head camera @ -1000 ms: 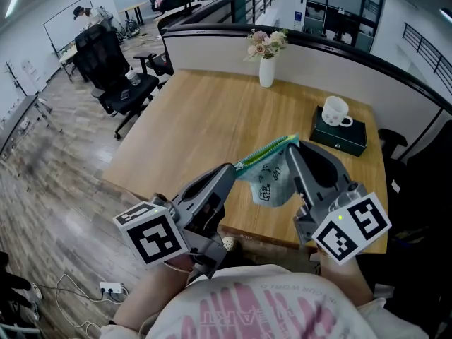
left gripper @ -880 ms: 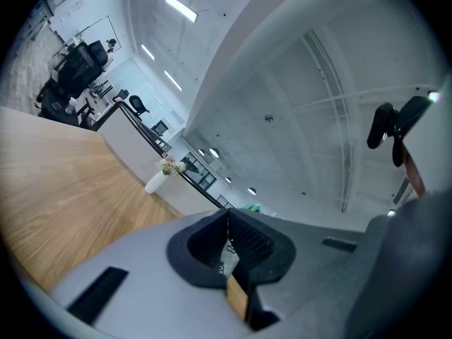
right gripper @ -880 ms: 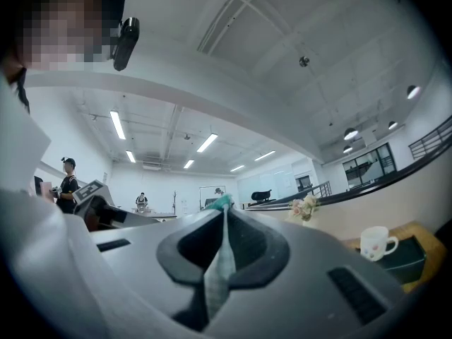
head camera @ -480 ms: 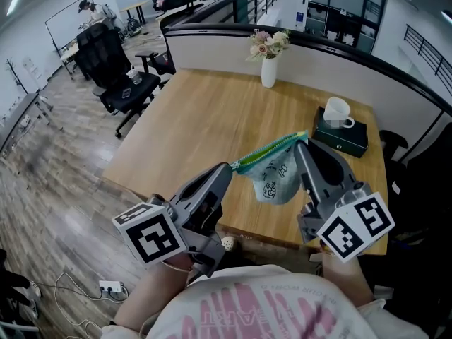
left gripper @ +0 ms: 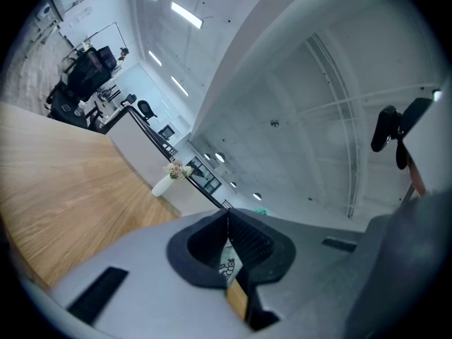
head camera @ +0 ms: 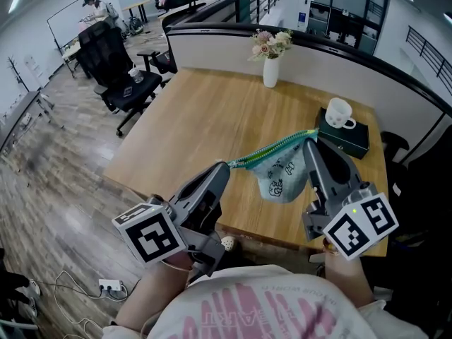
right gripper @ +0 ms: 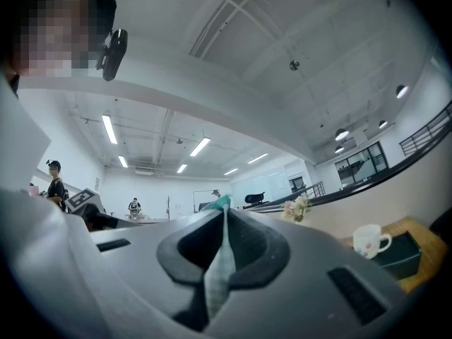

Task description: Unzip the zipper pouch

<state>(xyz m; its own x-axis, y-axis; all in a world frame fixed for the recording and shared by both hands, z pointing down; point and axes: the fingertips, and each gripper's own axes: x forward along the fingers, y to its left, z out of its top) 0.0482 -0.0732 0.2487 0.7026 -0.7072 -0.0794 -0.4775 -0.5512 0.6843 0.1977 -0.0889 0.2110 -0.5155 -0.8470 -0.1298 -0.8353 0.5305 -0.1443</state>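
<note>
Green zipper (head camera: pixel 272 149) runs taut from my left tongs (head camera: pixel 226 165) to my right tongs (head camera: pixel 311 141). Both are pressed together, pinching the pouch (head camera: pixel 284 179) at its top ends. Pale printed cloth sags soft between them, above the wooden bench (head camera: pixel 205 119). Thin fabric edge shows between dark pads.

The pouch (head camera: pixel 282 179) hung over the desk's (head camera: pixel 205 119) near edge, one end in the left gripper's (head camera: pixel 227 165) jaws, the other in the right gripper's (head camera: pixel 309 141) jaws. Just beyond the right jaws lay a box (head camera: pixel 349 138) with a mug (head camera: pixel 339 111) on it. A vase (head camera: pixel 270 73) stood well beyond both jaws. A chair (head camera: pixel 113 69) stood off the desk, far left of the left jaws.
</note>
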